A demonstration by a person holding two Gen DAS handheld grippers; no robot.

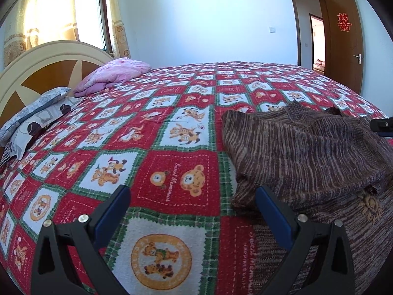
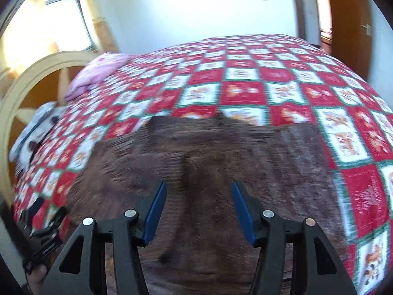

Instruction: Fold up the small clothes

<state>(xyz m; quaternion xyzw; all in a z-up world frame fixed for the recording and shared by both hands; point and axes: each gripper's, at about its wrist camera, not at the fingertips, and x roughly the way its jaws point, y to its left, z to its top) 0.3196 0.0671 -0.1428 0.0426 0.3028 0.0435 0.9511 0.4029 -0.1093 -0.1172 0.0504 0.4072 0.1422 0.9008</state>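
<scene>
The brown striped knitted garment (image 1: pixel 307 152) lies on the bed, just to the right of the left tongs (image 1: pixel 194 198) and directly ahead of and under the right tongs (image 2: pixel 199 196). It looks soft, thick and a little heavy for its size, like a chenille sweater. I judge that it will bend and sag at once when lifted, and that it will not slip easily, because the knit is rough. One part is already laid over another, so a raised fold shows near the right finger of the left tongs. A good place to take hold seems to be a free edge or corner of this upper layer, where the cloth is only one or two layers thick. A pinch in the middle would probably gather too much material.

Both tongs are spread wide and hold nothing. The right wrist view is blurred, so small details of the garment there cannot be read.

The surface is a red, white and green checked blanket with cartoon bears (image 1: pixel 172 177); it is fuzzy, so the garment may drag on it. Far ahead and to the left of the left tongs lie a folded pink quilt (image 1: pixel 113 75) and grey patterned pillows (image 1: pixel 36 120), against a cream and brown headboard (image 1: pixel 49 61). Further behind are a curtained window (image 1: pixel 86 17), and on the far right an open brown wooden door (image 1: pixel 343 39).
</scene>
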